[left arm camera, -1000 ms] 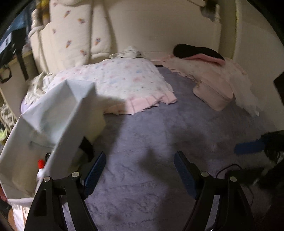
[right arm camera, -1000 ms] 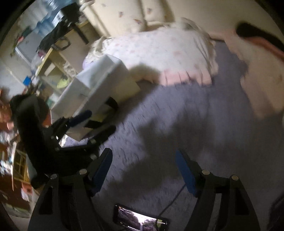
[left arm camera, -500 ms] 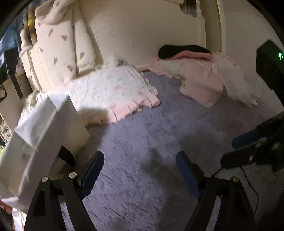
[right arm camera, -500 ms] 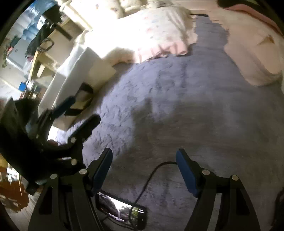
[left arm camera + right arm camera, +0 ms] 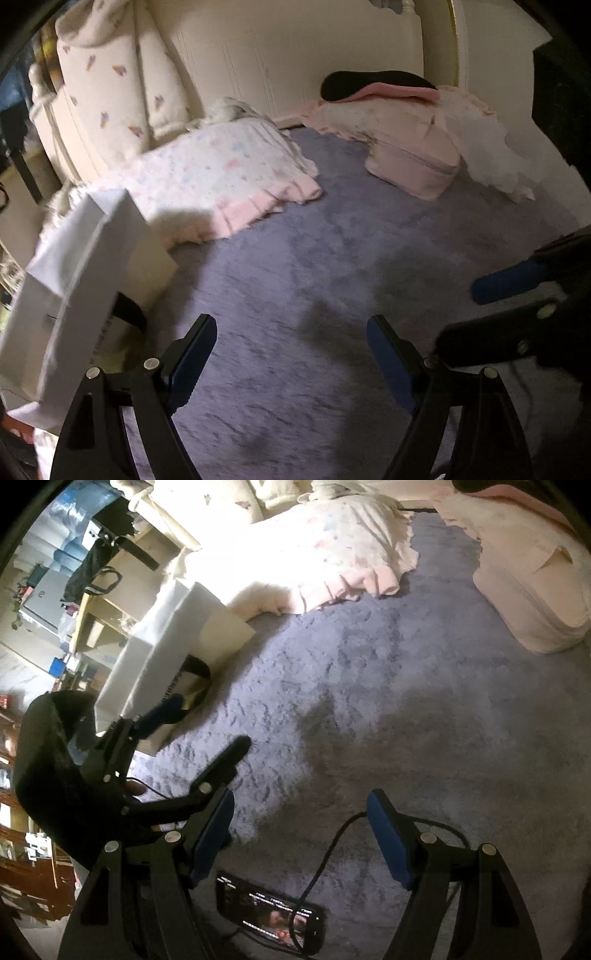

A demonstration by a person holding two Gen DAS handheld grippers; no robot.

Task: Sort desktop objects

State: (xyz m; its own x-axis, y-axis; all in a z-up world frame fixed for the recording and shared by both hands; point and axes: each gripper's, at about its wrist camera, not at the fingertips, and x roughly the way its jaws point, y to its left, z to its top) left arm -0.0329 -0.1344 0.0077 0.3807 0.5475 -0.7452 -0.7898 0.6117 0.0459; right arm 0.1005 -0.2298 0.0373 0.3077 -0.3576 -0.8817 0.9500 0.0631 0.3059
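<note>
Both my tongs, left and right, gape wide with nothing between them, hovering over the fuzzy purple-grey bed cover. The tall white cardboard box sits at its left edge, probably the sorting bin. A black phone lies near my right tongs, likely next.

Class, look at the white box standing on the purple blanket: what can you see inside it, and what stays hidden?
The white box shows only pale inner walls near its open top. A dark strap lies against its outer side. Its walls cover the contents lower down, so nothing inside can be identified.
</note>
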